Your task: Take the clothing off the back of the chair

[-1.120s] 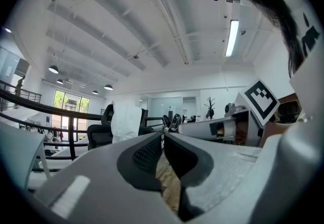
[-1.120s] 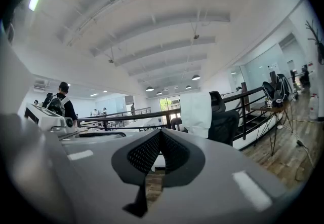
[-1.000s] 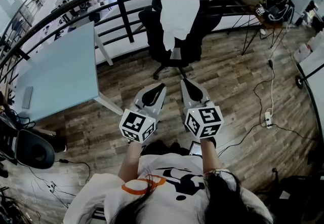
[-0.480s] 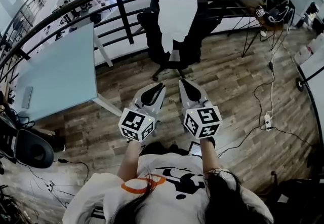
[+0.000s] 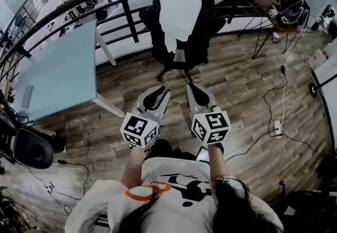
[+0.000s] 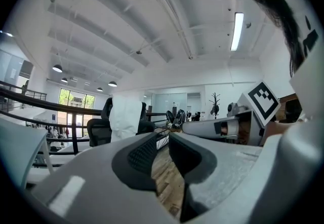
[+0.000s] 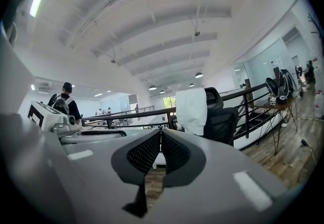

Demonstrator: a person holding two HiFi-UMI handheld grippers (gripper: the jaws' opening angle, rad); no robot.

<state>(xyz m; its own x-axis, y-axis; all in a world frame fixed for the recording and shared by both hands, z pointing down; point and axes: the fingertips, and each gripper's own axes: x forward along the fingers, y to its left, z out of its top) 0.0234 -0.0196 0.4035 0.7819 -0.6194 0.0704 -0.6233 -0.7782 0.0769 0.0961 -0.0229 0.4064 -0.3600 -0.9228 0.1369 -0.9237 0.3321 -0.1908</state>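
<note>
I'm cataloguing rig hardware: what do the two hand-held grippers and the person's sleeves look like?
The left hand-held gripper and right hand-held gripper have light grey shells, black dimpled pads, and a white cube with black square markers at each rear. No cables show. The person wears a white short-sleeved T-shirt with black and orange print.

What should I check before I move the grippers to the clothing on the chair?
1. White garment hangs over the back of the black chair: ok.
2. Wood floor between the grippers and the chair is free: ok.
3. Left gripper empty, jaws slightly apart: ok.
4. Right gripper open for a grasp: not ok, jaws together, empty.
5. Garment within reach: not ok, both grippers are well short of the chair.
6. Garment free on its far side: cannot tell.
</note>
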